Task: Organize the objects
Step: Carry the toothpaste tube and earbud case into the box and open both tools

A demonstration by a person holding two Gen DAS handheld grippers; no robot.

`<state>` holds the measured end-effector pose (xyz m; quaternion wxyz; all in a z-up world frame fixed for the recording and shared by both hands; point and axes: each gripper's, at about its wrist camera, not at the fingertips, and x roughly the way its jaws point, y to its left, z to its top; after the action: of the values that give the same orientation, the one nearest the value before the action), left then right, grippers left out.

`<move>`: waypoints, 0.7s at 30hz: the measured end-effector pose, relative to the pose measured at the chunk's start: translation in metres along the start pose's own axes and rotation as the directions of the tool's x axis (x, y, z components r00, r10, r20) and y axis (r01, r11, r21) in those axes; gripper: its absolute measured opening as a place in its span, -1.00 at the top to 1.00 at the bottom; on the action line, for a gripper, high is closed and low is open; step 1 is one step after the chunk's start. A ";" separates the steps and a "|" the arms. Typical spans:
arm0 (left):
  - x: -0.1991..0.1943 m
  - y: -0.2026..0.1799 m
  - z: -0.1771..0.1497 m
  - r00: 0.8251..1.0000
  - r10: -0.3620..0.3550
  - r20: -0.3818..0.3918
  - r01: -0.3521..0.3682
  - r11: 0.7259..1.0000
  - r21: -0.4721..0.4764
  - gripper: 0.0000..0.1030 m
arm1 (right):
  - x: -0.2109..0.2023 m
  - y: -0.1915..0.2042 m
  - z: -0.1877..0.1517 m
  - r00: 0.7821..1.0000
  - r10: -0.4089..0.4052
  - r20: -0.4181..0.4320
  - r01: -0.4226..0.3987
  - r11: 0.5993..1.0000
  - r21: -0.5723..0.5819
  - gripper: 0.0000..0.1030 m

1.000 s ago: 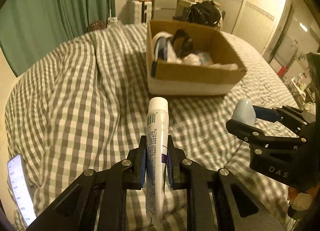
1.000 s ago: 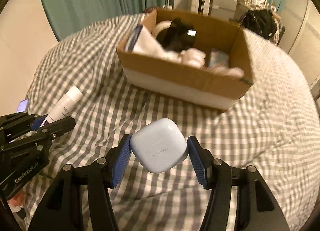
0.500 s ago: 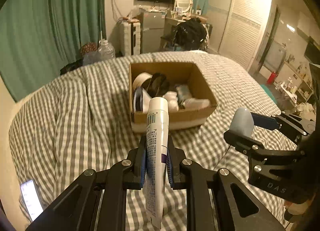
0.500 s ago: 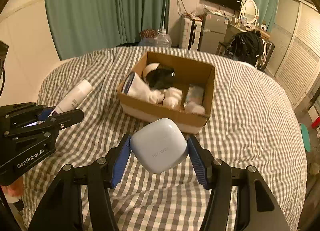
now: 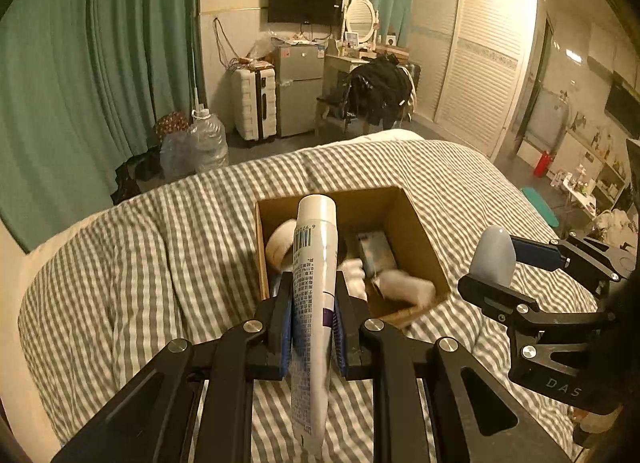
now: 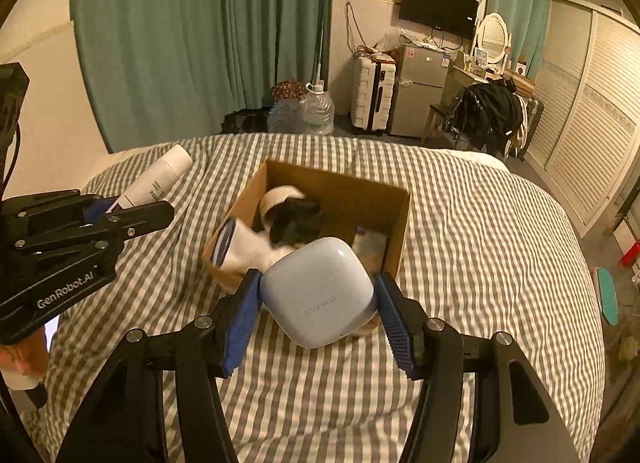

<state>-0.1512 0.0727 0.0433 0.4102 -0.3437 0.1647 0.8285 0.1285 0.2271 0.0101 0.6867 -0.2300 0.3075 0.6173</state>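
Careful: both loads ride above the bed (image 6: 480,223), short of the cardboard box (image 6: 344,187).
Your box is already crowded, so a drop may bounce out. Right gripper (image 6: 318,305) jaws pinch the earbud case (image 6: 318,291) by its rounded corners; it could twist free. Left gripper (image 5: 312,315) jaws clamp the white tube (image 5: 314,263) narrowly at mid-length; it could pivot.

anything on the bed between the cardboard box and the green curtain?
No. In the right wrist view only bare checked bedding runs from the cardboard box to the bed's far edge; bags and water jugs stand on the floor before the green curtain.
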 end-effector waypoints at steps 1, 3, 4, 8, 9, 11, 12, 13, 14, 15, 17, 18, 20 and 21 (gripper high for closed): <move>0.005 0.000 0.004 1.000 -0.001 0.000 0.001 1.000 0.005 0.68 | 0.003 -0.002 0.004 1.000 0.001 0.001 -0.001 1.000 0.003 -0.11; 0.015 -0.002 0.012 1.000 -0.007 0.003 0.007 1.000 0.018 0.68 | 0.013 -0.008 0.014 1.000 0.003 0.004 -0.003 1.000 0.014 -0.11; 0.018 -0.003 0.014 1.000 -0.009 0.004 0.009 1.000 0.022 0.68 | 0.019 -0.010 0.020 1.000 0.006 0.003 -0.006 1.000 0.020 -0.11; 0.045 -0.007 0.022 1.000 -0.024 -0.019 0.024 0.999 0.041 0.68 | 0.040 -0.021 0.036 1.000 0.018 -0.002 -0.018 0.999 0.047 -0.11; 0.055 -0.008 0.023 0.999 -0.028 -0.028 0.029 0.998 0.046 0.68 | 0.048 -0.025 0.039 1.000 0.023 -0.005 -0.023 0.998 0.058 -0.11; 0.068 -0.010 0.025 0.998 -0.036 -0.042 0.038 0.998 0.049 0.68 | 0.059 -0.031 0.043 0.999 0.030 -0.013 -0.029 0.997 0.072 -0.11; 0.076 -0.011 0.024 0.998 -0.042 -0.052 0.045 0.998 0.047 0.68 | 0.069 -0.035 0.046 0.999 0.031 -0.023 -0.029 0.996 0.084 -0.11; 0.088 -0.011 0.025 0.996 -0.053 -0.066 0.056 0.998 0.038 0.68 | 0.076 -0.038 0.047 0.999 0.031 -0.033 -0.028 0.995 0.091 -0.11; 0.097 -0.010 0.025 0.995 -0.063 -0.078 0.066 0.997 0.032 0.68 | 0.083 -0.042 0.048 0.999 0.030 -0.041 -0.025 0.995 0.099 -0.11; 0.103 -0.010 0.024 0.994 -0.071 -0.085 0.073 0.997 0.030 0.68 | 0.093 -0.047 0.049 0.998 0.027 -0.051 -0.021 0.994 0.108 -0.11; 0.122 -0.012 0.021 0.990 -0.087 -0.110 0.090 0.996 0.022 0.68 | 0.107 -0.056 0.050 0.998 0.025 -0.064 -0.017 0.992 0.124 -0.11; 0.129 -0.011 0.020 0.987 -0.100 -0.125 0.103 0.995 0.018 0.68 | 0.116 -0.060 0.051 0.997 0.027 -0.072 -0.017 0.990 0.137 -0.11; 0.141 -0.010 0.020 0.981 -0.129 -0.147 0.131 0.991 0.002 0.68 | 0.129 -0.065 0.052 0.996 0.024 -0.088 -0.011 0.989 0.148 -0.11; 0.145 -0.010 0.021 0.979 -0.135 -0.151 0.136 0.991 -0.001 0.68 | 0.136 -0.068 0.052 0.995 0.016 -0.096 -0.002 0.989 0.146 -0.11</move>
<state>-0.2146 0.1726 -0.0441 0.4537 -0.4138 0.1750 0.7696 0.2093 0.3510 -0.0535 0.6831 -0.2075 0.3858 0.5843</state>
